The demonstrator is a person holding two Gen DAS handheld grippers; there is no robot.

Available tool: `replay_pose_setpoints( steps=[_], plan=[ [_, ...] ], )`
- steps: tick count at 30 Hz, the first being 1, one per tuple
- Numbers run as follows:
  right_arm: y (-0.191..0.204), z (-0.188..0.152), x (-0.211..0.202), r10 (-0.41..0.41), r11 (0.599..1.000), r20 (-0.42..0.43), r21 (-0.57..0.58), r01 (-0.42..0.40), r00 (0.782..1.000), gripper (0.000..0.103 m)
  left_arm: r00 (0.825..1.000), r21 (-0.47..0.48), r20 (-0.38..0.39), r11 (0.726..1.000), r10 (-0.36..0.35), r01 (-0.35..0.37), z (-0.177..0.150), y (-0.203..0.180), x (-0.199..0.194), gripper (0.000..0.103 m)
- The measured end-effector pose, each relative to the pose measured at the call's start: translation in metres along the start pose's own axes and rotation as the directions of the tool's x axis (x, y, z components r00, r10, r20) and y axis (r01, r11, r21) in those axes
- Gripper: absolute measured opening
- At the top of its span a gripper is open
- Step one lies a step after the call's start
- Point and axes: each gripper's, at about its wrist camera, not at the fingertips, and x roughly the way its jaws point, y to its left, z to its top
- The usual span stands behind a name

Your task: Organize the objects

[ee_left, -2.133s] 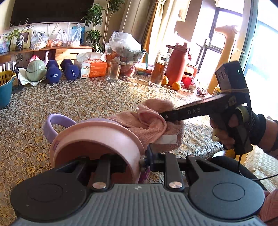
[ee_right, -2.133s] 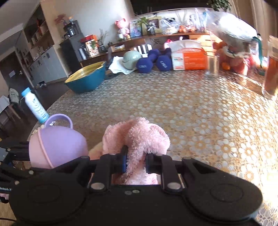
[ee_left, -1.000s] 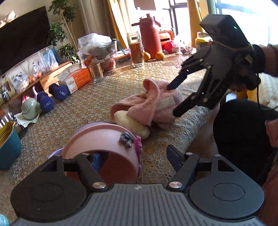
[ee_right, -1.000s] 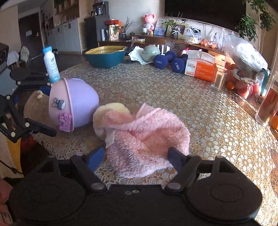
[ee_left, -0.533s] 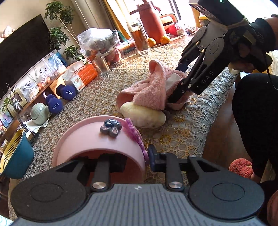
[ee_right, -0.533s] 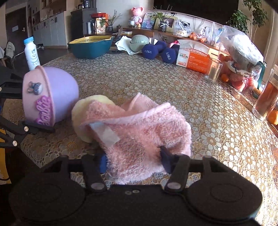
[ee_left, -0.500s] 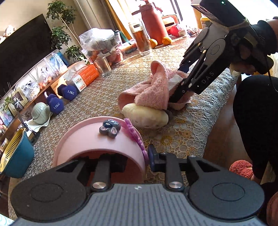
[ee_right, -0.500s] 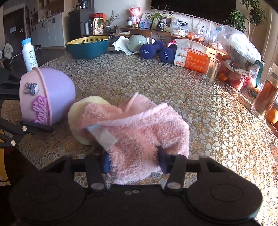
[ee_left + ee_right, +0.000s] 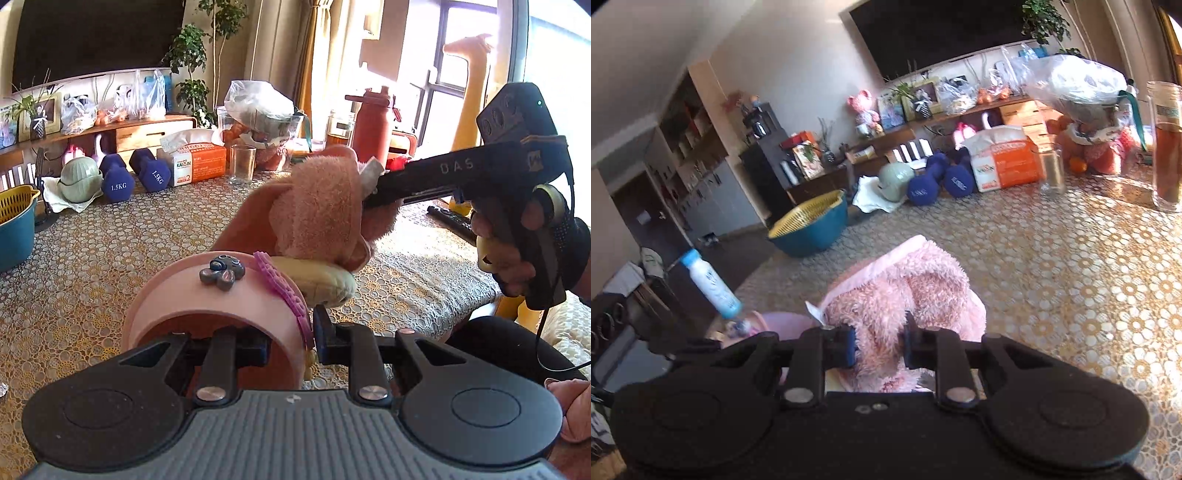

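One pink towel [image 9: 317, 206], lifted above table [image 9: 74, 273], pinched by right gripper [image 9: 878, 346], jaws closing. One pink bowl [image 9: 221, 299], rim clamped by left gripper [image 9: 290, 343]. One yellowish pad [image 9: 314, 282], possibly sponge. Two dumbbells [image 9: 135, 179] behind.

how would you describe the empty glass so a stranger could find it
Start at the far edge of the lace-covered table, by the orange tissue box. The empty glass stands just right of it: short, clear and empty, unlike the taller tea-filled glass further right.
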Motion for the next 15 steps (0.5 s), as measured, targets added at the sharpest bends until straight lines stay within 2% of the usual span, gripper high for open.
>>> replay_pose_setpoints(
  steps=[5,10,13,15],
  plan=[
    [0.032,0.006,0.016,0.077,0.996,-0.02,-0.052,-0.078,0.997,0.021,1.0,-0.008,-0.006,1.0,-0.004,0.004,-0.003,-0.003,0.005,0.022],
    [0.046,-0.008,0.04,0.017,0.989,-0.083,-0.145,-0.029,0.996,0.022,1.0,-0.022,-0.021,1.0,-0.01,0.01,-0.009,-0.002,0.008,0.022],
    [0.041,-0.01,0.045,0.013,0.992,-0.098,-0.123,-0.025,0.995,0.021,1.0,-0.041,-0.013,0.999,-0.017,0.016,-0.01,0.0,0.007,0.022],
    [0.035,-0.013,0.053,-0.019,0.992,-0.129,-0.124,0.003,0.991,0.021,1.0,-0.045,-0.01,0.999,-0.019,0.019,-0.01,0.0,0.007,0.022]
  ],
)
